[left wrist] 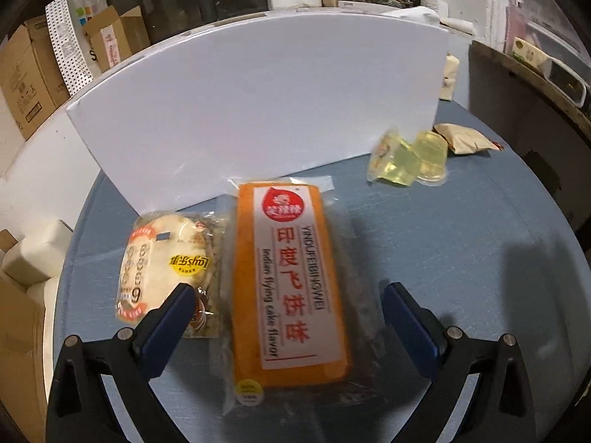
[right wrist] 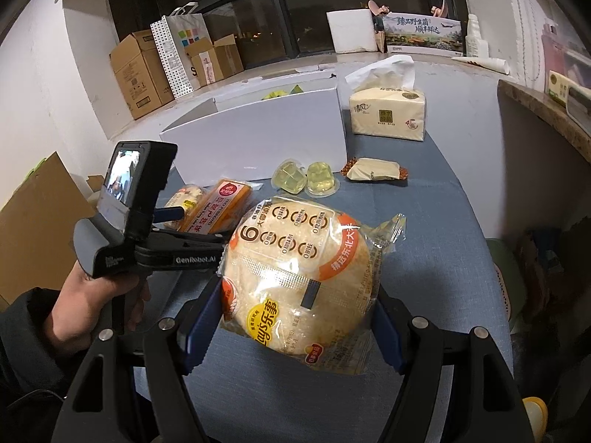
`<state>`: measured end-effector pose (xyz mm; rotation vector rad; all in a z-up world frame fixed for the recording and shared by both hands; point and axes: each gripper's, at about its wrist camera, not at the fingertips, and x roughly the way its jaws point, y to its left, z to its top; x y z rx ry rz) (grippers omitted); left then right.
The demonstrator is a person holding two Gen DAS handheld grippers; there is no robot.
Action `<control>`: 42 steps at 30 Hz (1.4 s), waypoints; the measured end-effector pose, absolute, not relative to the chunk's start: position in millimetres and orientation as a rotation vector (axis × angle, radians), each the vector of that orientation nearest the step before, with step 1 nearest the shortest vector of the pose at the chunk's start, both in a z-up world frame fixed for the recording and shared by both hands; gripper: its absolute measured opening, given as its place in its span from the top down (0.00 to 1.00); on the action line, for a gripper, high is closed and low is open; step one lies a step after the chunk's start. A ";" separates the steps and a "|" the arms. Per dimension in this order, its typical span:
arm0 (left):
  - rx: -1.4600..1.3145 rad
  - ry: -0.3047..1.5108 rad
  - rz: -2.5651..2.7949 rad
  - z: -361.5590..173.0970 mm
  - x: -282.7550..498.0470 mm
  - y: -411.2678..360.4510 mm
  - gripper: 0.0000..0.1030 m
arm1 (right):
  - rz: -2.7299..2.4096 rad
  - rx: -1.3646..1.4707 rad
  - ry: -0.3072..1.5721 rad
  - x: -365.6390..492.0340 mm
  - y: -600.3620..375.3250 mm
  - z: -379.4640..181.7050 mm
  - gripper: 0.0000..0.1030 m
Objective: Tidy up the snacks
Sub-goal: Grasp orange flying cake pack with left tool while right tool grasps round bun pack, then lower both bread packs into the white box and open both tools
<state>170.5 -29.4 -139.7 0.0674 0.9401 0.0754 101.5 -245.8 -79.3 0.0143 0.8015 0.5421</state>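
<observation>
My left gripper (left wrist: 288, 291) is open, its blue fingers on either side of an orange cake packet (left wrist: 290, 288) lying on the blue table (left wrist: 461, 258). A round rice cracker packet (left wrist: 173, 262) lies just left of it. My right gripper (right wrist: 295, 317) is shut on a second round rice cracker packet (right wrist: 299, 280), held above the table. Two yellow jelly cups (right wrist: 306, 179) and a beige wrapped snack (right wrist: 375, 171) lie near the white box (right wrist: 258, 136). The left gripper also shows in the right wrist view (right wrist: 170, 217), by the orange packet (right wrist: 221, 210).
A tissue pack (right wrist: 388, 114) stands at the back right of the table. Cardboard boxes (right wrist: 138, 74) and a paper bag (right wrist: 181, 51) sit on the sill behind. A dark counter (right wrist: 543, 107) borders the right side.
</observation>
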 end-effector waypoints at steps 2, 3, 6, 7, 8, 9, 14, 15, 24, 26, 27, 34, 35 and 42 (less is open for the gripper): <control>0.027 0.935 0.050 -140.8 170.3 -21.4 0.14 | 0.544 0.015 0.803 101.3 -245.3 -79.9 0.25; -0.003 0.931 0.033 -139.8 169.1 -15.9 0.22 | 0.545 0.014 0.801 101.0 -244.6 -79.9 0.25; -0.044 0.911 0.006 -130.3 162.5 -7.2 0.42 | 0.547 0.012 0.800 99.8 -244.0 -79.9 0.25; -0.057 0.912 -0.013 -128.4 160.9 -4.8 0.42 | 0.548 0.011 0.800 100.0 -244.0 -80.0 0.25; -0.068 0.915 -0.031 -127.3 159.2 -3.0 0.43 | 0.548 0.011 0.799 100.0 -244.1 -79.8 0.25; -0.085 0.912 -0.047 -125.0 154.9 0.1 0.43 | 0.549 0.011 0.799 100.3 -244.3 -79.7 0.25; -0.152 0.828 -0.073 -95.3 129.1 10.4 0.43 | 0.553 0.008 0.794 100.4 -244.0 -78.3 0.25; -0.159 0.793 -0.078 -82.1 121.6 12.9 0.43 | 0.553 0.009 0.791 100.8 -243.9 -77.7 0.25; -0.173 0.595 -0.072 5.5 142.9 33.4 0.42 | 0.625 0.050 0.709 151.3 -217.5 -26.6 0.25; -0.183 0.588 -0.064 15.6 161.3 40.9 0.42 | 0.626 0.045 0.681 176.5 -206.3 -10.5 0.25; -0.203 0.587 -0.063 20.1 176.2 47.5 0.42 | 0.622 0.049 0.677 190.1 -201.1 -3.9 0.25; -0.178 0.616 -0.028 23.5 249.7 61.0 0.42 | 0.615 0.094 0.715 303.2 -155.0 26.1 0.25; -0.171 0.621 -0.022 22.5 255.3 62.1 0.41 | 0.604 0.082 0.723 316.9 -147.8 26.9 0.25; -0.161 0.670 0.017 -0.1 284.8 72.7 0.00 | 0.539 0.111 0.768 372.0 -126.5 26.9 0.00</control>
